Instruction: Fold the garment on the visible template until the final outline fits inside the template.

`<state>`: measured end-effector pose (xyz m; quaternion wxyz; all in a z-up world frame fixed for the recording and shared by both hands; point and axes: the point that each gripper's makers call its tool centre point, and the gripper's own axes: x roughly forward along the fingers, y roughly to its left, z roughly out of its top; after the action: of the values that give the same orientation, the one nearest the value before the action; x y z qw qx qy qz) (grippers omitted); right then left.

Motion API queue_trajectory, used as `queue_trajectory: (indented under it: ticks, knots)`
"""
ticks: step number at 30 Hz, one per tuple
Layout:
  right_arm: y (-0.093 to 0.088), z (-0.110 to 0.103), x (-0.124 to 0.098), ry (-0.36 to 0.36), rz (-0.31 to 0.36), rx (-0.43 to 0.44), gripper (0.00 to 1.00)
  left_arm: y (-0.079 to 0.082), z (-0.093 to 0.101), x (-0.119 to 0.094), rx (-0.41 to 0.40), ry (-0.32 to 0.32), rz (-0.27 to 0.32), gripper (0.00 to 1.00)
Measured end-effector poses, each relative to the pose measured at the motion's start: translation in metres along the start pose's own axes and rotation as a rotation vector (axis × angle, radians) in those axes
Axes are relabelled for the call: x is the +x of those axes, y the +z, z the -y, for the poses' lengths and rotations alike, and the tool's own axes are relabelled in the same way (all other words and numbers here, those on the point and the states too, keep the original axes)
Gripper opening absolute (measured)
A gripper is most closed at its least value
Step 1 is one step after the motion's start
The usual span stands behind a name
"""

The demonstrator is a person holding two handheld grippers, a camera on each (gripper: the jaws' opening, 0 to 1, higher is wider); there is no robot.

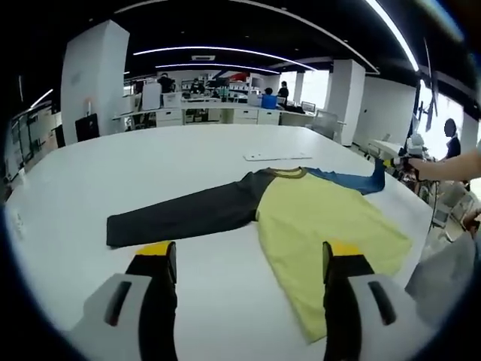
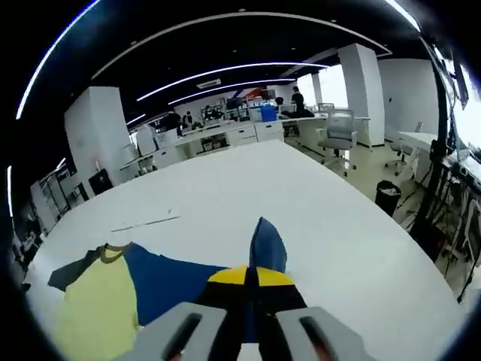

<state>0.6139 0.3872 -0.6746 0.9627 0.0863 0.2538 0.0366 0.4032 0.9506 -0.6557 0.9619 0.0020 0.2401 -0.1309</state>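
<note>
A long-sleeved shirt lies spread on the white table. It has a yellow body, a black sleeve stretched to the left and a blue sleeve at the far right. My left gripper hovers open just in front of the shirt's near edge, holding nothing. My right gripper is shut on the blue sleeve's cuff, which pokes up past the jaws. The left gripper view shows the cuff lifted off the table at the right gripper. A thin flat white template lies beyond the collar.
A person's arm reaches in from the right. Beyond the table's right edge stand office chairs and a bin. Desks with seated people line the back of the room. White pillars stand behind the table.
</note>
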Motion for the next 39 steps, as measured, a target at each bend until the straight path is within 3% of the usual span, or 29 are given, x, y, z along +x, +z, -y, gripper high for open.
queue_trajectory:
  ticks: [2, 4, 8, 9, 10, 20, 27, 33, 39]
  knots:
    - [0.005, -0.021, 0.003, 0.034, 0.003, -0.006, 0.00, 0.002, 0.002, 0.000, 0.046, -0.003, -0.001, 0.77]
    - [0.008, -0.059, 0.004, 0.070, 0.004, -0.019, 0.00, 0.004, 0.005, 0.000, 0.042, -0.016, 0.007, 0.77]
    - [0.009, -0.102, 0.008, 0.125, 0.001, -0.026, 0.00, 0.006, 0.007, 0.001, 0.034, -0.042, 0.015, 0.76]
    - [0.008, -0.122, 0.010, 0.149, -0.001, -0.033, 0.00, 0.006, 0.007, 0.000, 0.035, -0.049, 0.015, 0.76]
    - [0.008, -0.126, 0.011, 0.154, -0.002, -0.034, 0.00, 0.005, 0.007, -0.001, 0.035, -0.054, 0.017, 0.75]
    - [-0.004, -0.254, 0.022, 0.309, -0.008, -0.063, 0.00, -0.010, -0.002, -0.006, 0.004, -0.076, 0.012, 0.74]
    - [-0.013, -0.334, 0.029, 0.412, -0.019, -0.099, 0.00, -0.011, -0.011, -0.004, -0.014, -0.075, 0.025, 0.73]
    - [-0.026, -0.384, 0.034, 0.481, -0.037, -0.157, 0.00, -0.016, -0.015, -0.002, -0.027, -0.074, 0.020, 0.73]
    - [-0.043, -0.410, 0.044, 0.512, -0.069, -0.168, 0.00, -0.025, -0.016, 0.000, -0.043, -0.074, 0.005, 0.73]
